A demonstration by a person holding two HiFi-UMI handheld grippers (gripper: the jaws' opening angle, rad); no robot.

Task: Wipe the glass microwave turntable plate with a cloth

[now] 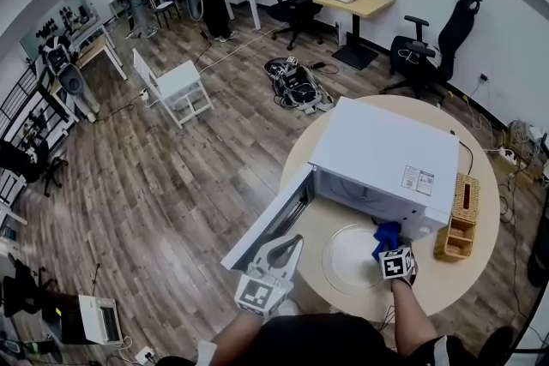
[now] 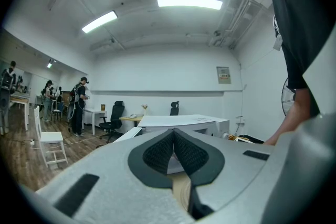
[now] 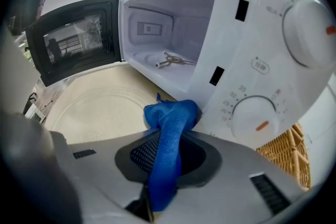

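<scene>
R gripper (image 3: 169,150) jaws pinch soft blue cloth (image 3: 176,115) by round clear glass plate (image 1: 343,260) on tan round surface (image 1: 455,283), L gripper (image 2: 173,134) jaws pressed together, empty

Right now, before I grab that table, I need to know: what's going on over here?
A person works at the round table with a gripper in each hand. The right gripper is shut on a blue cloth, held at the edge of the glass turntable plate, which lies on the table before the open microwave. The left gripper is shut, empty, near the door.
</scene>
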